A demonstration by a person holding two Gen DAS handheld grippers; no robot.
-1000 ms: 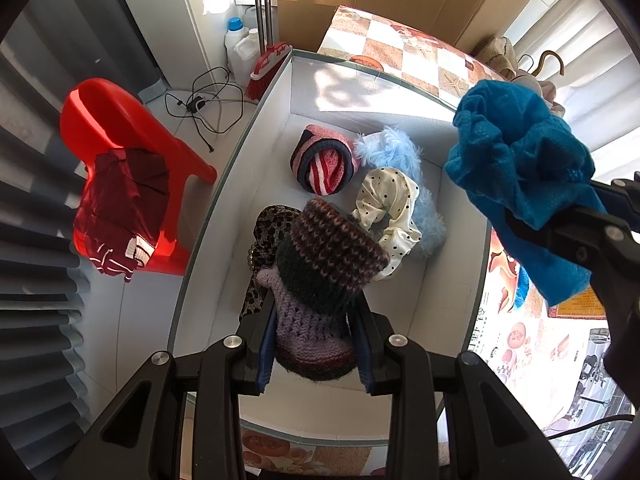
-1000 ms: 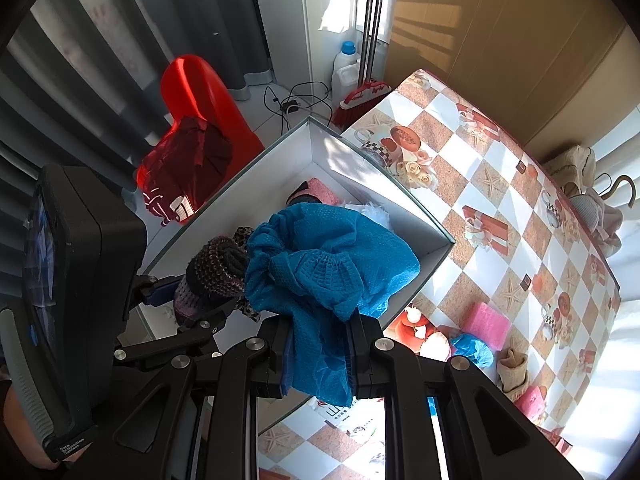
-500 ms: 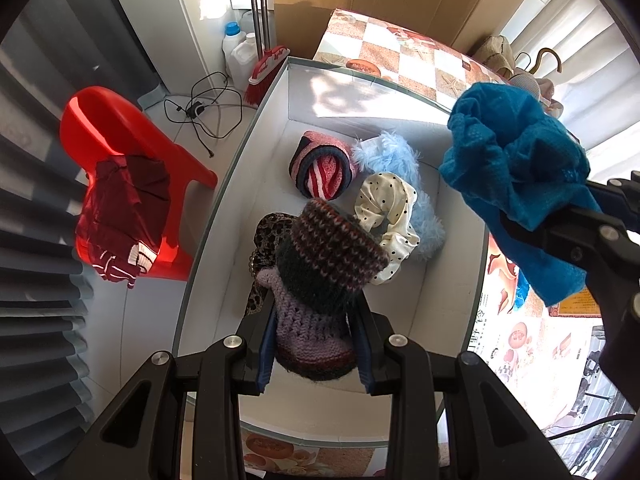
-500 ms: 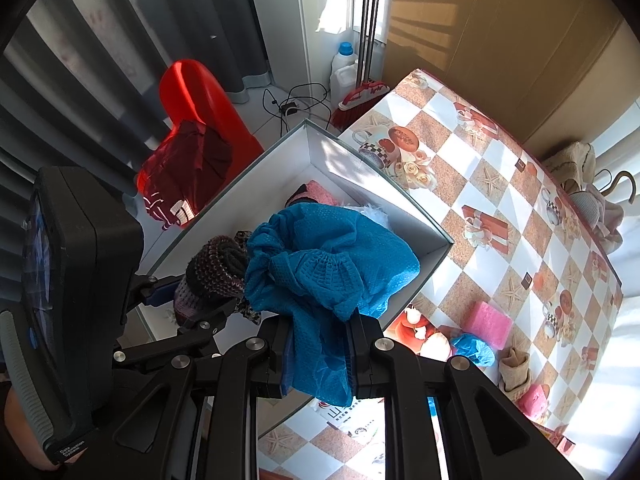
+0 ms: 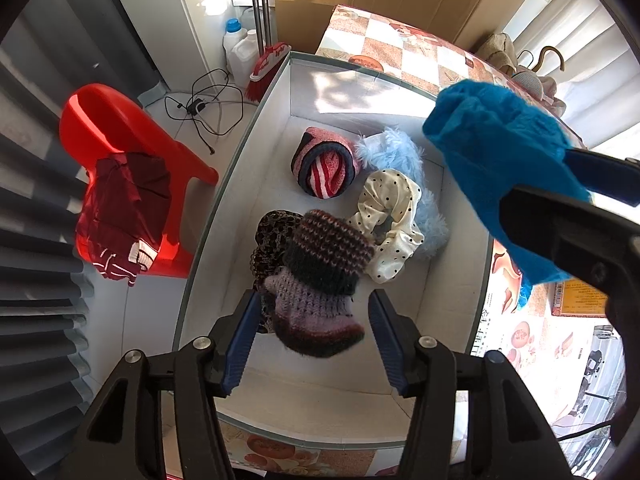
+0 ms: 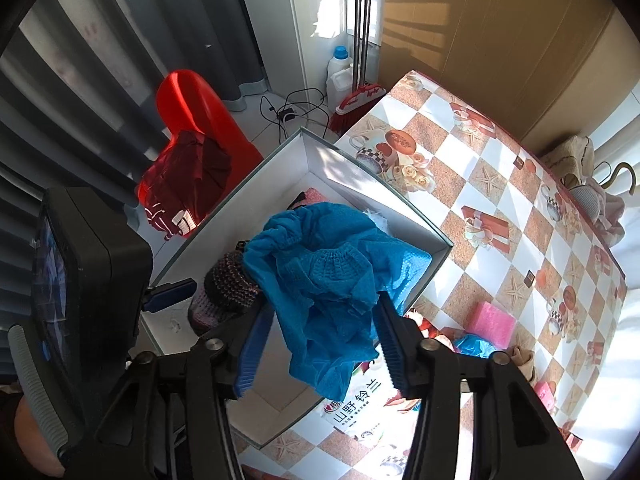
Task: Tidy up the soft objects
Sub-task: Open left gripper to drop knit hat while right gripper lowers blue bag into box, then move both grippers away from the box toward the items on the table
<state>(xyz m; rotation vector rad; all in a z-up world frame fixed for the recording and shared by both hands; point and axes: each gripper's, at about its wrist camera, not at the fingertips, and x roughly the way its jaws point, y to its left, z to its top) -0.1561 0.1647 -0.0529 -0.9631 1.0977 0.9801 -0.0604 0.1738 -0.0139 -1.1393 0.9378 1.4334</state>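
Note:
My left gripper (image 5: 312, 320) hangs open above the white box (image 5: 248, 148), and the purple and dark knitted hat (image 5: 320, 280) is loose between its fingers. My right gripper (image 6: 320, 332) has its jaws apart around the blue knitted cloth (image 6: 320, 280), which hangs over the box's near right rim; the cloth also shows in the left wrist view (image 5: 500, 160). Inside the box lie a pink striped hat (image 5: 326, 164), a light blue fluffy piece (image 5: 400, 152), a white dotted scarf (image 5: 390, 216) and a leopard-print cloth (image 5: 270, 236).
A red plastic chair (image 5: 120, 128) with a dark red garment (image 5: 124, 208) stands left of the box. The checked tablecloth (image 6: 500, 200) holds a pink sponge (image 6: 492, 320) and a small blue item (image 6: 476, 346). A broom (image 6: 360, 60), bottles and cables are behind.
Both grippers have opened: the left jaws have spread off the knitted hat, and the right jaws have widened around the blue cloth. Both views have shifted slightly.

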